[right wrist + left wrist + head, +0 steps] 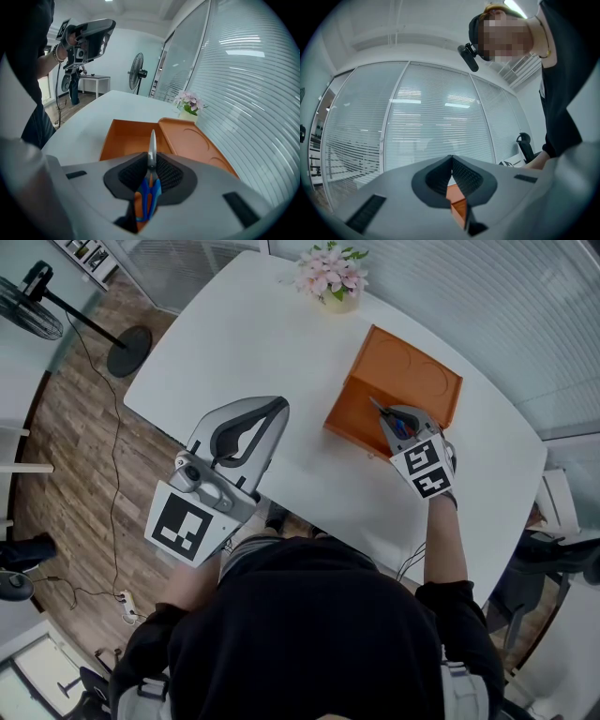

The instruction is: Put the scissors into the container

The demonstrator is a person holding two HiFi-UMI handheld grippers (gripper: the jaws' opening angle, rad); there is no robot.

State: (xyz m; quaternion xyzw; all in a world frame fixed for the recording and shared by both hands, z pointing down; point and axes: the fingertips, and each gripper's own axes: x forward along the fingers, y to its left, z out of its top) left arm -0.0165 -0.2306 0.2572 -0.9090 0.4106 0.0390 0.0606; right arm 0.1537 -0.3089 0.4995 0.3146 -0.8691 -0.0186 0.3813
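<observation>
Left gripper (451, 159) idles with jaws together on nothing; right gripper (152, 157) pinches the scissors (150, 176) near the pivot, blade out over the orange container (126, 140) — slim hold, so they may twist on release and strike its near wall or the open lid (192, 140) beyond.

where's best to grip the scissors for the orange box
Clamp the scissors on their flat sides at the pivot, just ahead of the blue handles, coming from the handle end; the right gripper does so, closed blades pointing at the open container.
</observation>
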